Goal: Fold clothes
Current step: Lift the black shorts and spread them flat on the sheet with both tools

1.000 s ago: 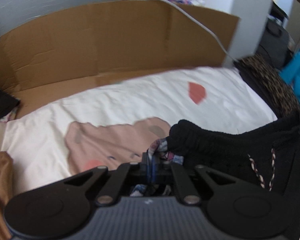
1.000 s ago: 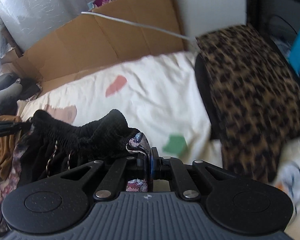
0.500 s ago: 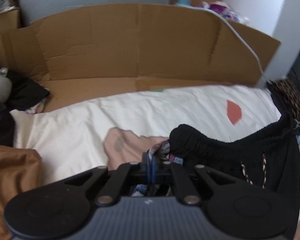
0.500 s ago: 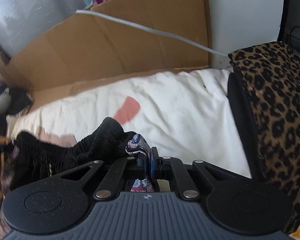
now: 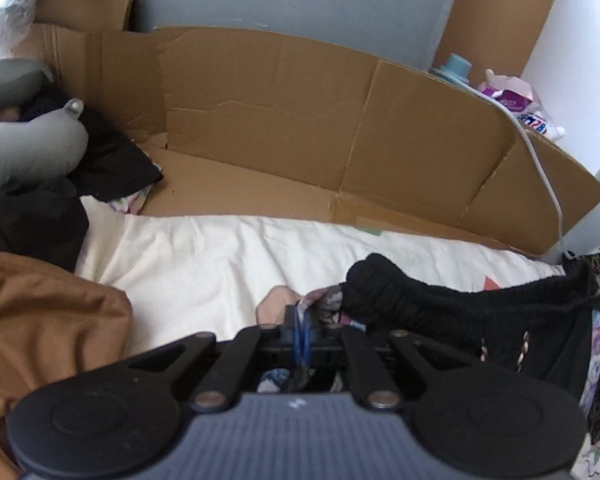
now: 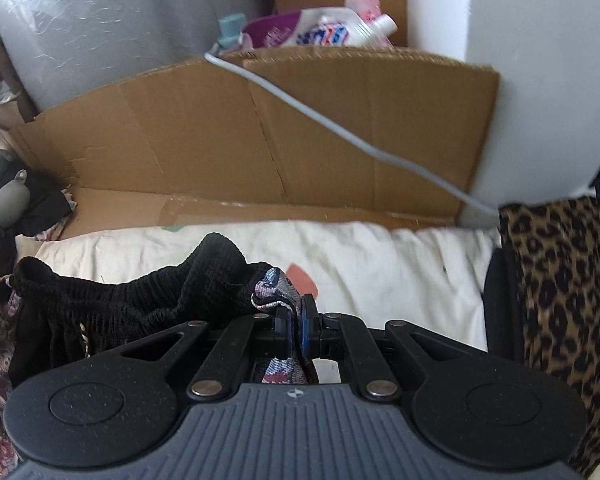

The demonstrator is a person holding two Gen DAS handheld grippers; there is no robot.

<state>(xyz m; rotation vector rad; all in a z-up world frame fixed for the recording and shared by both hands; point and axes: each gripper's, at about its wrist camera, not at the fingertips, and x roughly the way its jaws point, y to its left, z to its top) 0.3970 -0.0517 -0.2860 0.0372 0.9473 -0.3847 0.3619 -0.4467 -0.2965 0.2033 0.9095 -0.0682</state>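
Observation:
A black smocked garment (image 5: 440,312) with a floral printed lining hangs stretched between my two grippers above a cream bedsheet (image 5: 204,264). My left gripper (image 5: 302,320) is shut on one corner of its gathered top edge. My right gripper (image 6: 296,322) is shut on the other corner, where the printed fabric (image 6: 272,288) shows. In the right wrist view the black garment (image 6: 132,300) sags to the left, its lower part hidden behind the gripper body.
Flattened cardboard (image 5: 300,128) stands along the bed's far edge, with a grey cable (image 6: 340,136) draped over it. A brown garment (image 5: 40,328) lies at the left. A leopard-print cloth (image 6: 560,288) lies at the right. A grey pillow and dark clothes (image 5: 40,152) sit at the far left.
Both grippers have risen and swung with the garment held. The cardboard wall now fills more of each view, and the leopard cloth has slid toward the right edge.

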